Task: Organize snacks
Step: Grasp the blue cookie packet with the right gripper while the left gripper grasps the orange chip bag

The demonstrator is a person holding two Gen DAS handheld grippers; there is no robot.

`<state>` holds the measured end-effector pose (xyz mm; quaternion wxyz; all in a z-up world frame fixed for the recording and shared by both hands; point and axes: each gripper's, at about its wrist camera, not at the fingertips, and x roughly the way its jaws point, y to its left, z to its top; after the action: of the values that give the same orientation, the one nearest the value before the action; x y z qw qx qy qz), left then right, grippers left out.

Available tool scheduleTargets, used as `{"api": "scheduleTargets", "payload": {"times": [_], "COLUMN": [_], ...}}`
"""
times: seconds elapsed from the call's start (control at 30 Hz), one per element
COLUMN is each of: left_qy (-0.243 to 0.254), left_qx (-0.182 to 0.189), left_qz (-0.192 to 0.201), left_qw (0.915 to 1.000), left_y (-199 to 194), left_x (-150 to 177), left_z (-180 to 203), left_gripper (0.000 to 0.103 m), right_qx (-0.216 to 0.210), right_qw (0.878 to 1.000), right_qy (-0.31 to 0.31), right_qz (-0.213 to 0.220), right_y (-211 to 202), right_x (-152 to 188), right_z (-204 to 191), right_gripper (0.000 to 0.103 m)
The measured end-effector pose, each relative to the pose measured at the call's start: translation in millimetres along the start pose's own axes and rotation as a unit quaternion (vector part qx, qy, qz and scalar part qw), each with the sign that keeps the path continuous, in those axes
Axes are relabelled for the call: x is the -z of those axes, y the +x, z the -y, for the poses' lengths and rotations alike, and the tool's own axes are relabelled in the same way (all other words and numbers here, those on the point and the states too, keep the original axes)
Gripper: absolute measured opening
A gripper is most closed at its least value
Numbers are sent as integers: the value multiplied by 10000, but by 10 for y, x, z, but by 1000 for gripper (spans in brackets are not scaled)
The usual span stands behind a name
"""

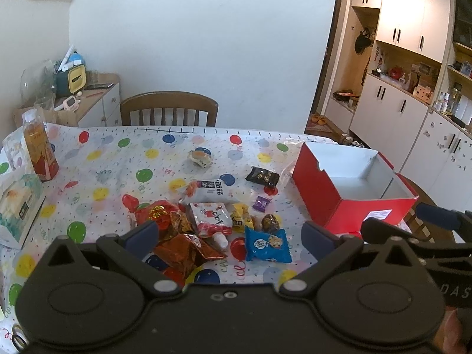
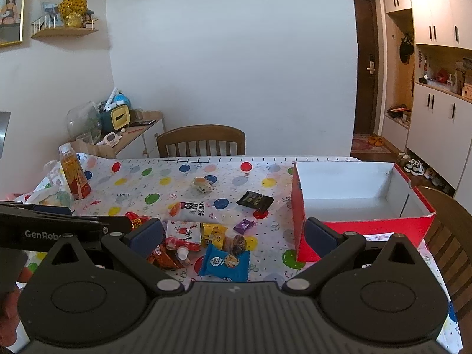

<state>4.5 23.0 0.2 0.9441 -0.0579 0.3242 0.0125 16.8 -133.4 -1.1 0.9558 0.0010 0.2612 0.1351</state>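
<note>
Several snack packets lie scattered on a balloon-print tablecloth [image 1: 118,159]: a blue cookie packet [image 1: 267,244] [image 2: 225,262], red foil bags [image 1: 174,230], a white pouch [image 1: 211,215], a yellow candy bag [image 2: 213,234], a black packet [image 1: 262,176] [image 2: 255,200], a purple candy [image 1: 261,203]. An empty red box [image 1: 351,183] [image 2: 354,203], white inside, stands to the right. My left gripper [image 1: 230,236] hovers open above the pile, nothing between its fingers. My right gripper [image 2: 234,236] is open too, beside the box, holding nothing.
An orange drink bottle [image 1: 38,144] [image 2: 73,174] and a tissue pack [image 1: 17,206] sit at the table's left. A wooden chair [image 1: 169,109] stands behind the table; another chair [image 2: 451,230] is at the right. Cabinets [image 1: 413,59] line the right wall.
</note>
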Motion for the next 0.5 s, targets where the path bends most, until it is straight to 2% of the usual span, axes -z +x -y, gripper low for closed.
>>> {"api": "scheduleTargets", "payload": {"times": [0.23, 0.5], "left_qy": [-195, -339], "left_qx": [-45, -454], "left_qz": [-192, -555], "left_qw": [9996, 9969], "left_y": [184, 551], "left_x": [-9, 116], "left_z": [-149, -469], "left_gripper": [103, 103], "right_qx": [-243, -360], "right_qw": [9994, 9950], "right_qy": [-216, -720], "right_qz": [-150, -588], "right_y": [236, 726], "right_x": [-32, 132], "right_z": [-26, 0], "right_gripper": [103, 103]}}
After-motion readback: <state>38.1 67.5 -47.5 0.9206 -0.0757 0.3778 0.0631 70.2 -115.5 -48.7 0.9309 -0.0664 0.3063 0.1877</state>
